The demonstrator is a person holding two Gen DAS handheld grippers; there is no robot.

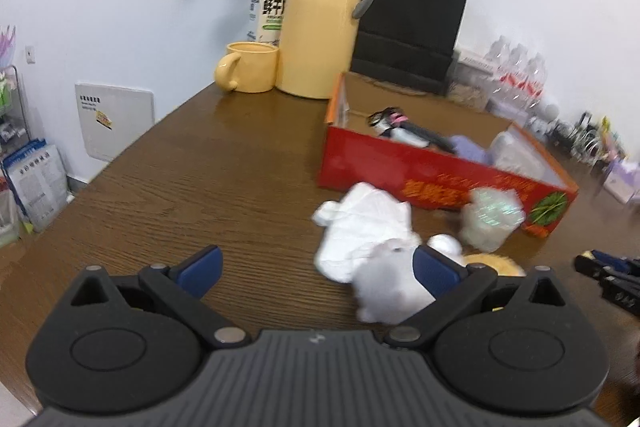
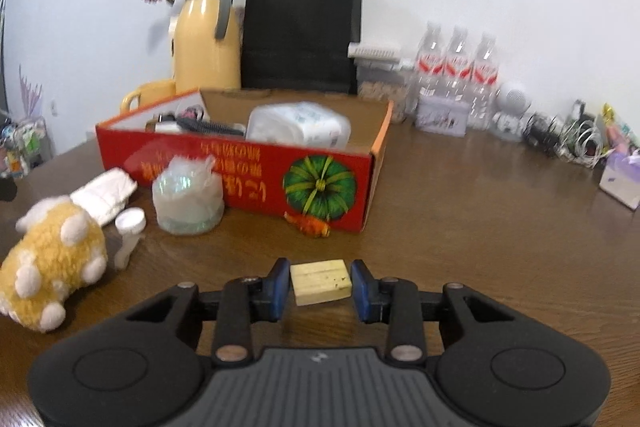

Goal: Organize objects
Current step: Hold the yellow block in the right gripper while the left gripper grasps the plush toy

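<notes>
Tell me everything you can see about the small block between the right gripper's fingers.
The block is a small pale-yellow rectangular piece, wood by the look, with dark specks on its front face. It sits level between the right gripper's blue pads. The left pad looks to touch it; a thin gap shows at the right. Whether it rests on the brown table is unclear.

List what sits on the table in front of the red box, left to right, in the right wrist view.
Yellow plush toy → white folded cloth → white bottle → clear wrapped bundle → orange toy fish.
</notes>
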